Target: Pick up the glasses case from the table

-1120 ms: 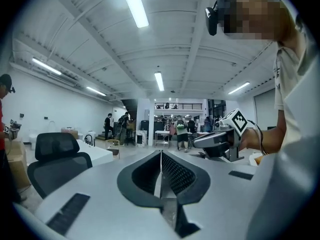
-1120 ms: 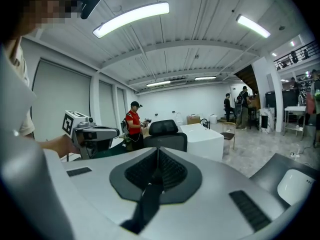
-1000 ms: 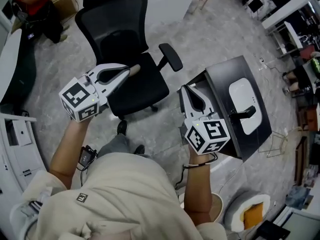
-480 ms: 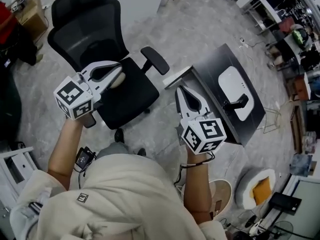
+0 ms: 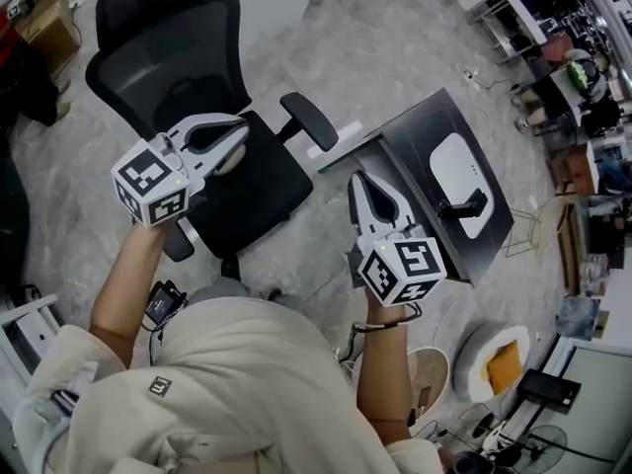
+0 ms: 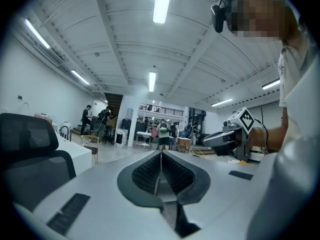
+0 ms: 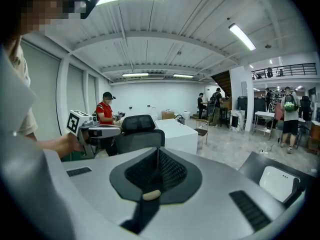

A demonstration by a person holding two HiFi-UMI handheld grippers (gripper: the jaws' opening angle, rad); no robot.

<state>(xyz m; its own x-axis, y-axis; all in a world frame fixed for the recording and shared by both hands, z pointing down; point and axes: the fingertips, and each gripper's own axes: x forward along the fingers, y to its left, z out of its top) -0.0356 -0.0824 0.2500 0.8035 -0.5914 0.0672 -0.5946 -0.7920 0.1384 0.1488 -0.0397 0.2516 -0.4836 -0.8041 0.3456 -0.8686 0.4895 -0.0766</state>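
The glasses case is a white rounded box lying on a small black table at the right of the head view. A black handle-shaped object rests across its near end. The case also shows low at the right of the right gripper view. My right gripper hovers by the table's left edge, short of the case, jaws shut and empty. My left gripper is held over the office chair, far from the table, shut on nothing. Its closed tips point level into the hall.
A black office chair stands on the grey floor under my left gripper. A white desk is behind it. A round white bin with something orange sits at lower right. Several people stand far off in the hall.
The chair and table have slid across the head view as the person turned. Both grippers shifted a little along with this and stayed shut.
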